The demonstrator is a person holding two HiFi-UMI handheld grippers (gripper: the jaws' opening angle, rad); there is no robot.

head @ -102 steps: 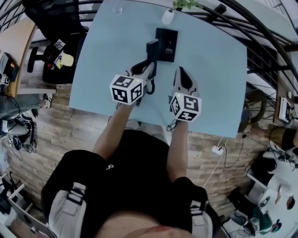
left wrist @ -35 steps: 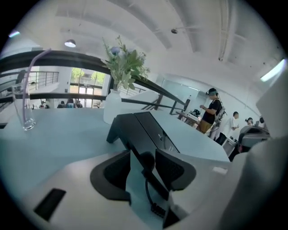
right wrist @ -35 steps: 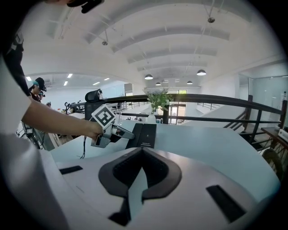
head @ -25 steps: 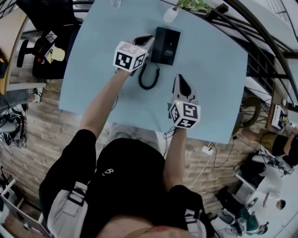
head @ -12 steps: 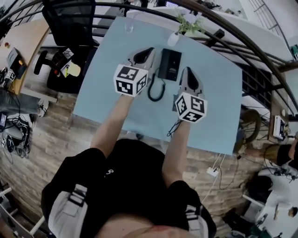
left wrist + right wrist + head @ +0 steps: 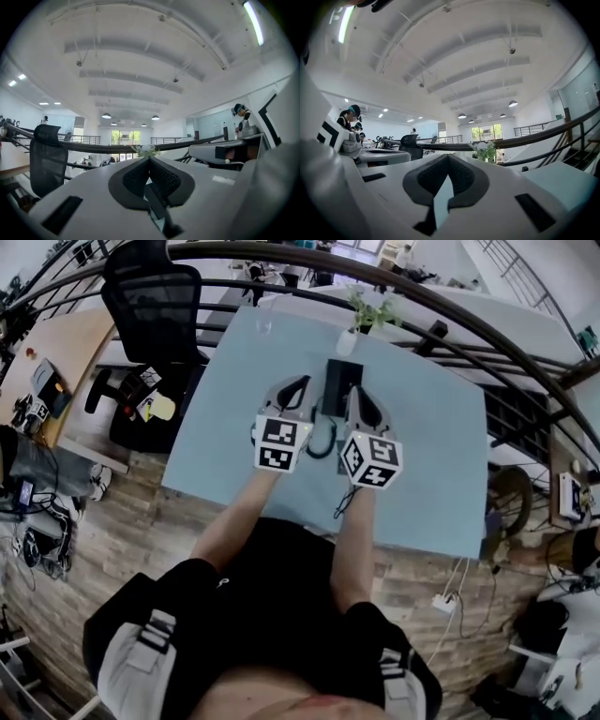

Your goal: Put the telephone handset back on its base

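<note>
1. Two hand-held white grippers with dark ribbed pads: the left gripper and the right gripper, side by side over the one pale blue table
2. Both pairs of jaws are pressed together at the tips with nothing between them
3. Two marker cubes, one per gripper, bear black-and-white square patterns; no lettering is legible
4. One black telephone lies on the table just beyond the two jaw tips; its handset cannot be told apart from the base, and any print on it is too small to read
5. One black curly cord loops between the grippers
6. One white vase with a green plant, one clear glass, one black mesh office chair
</note>
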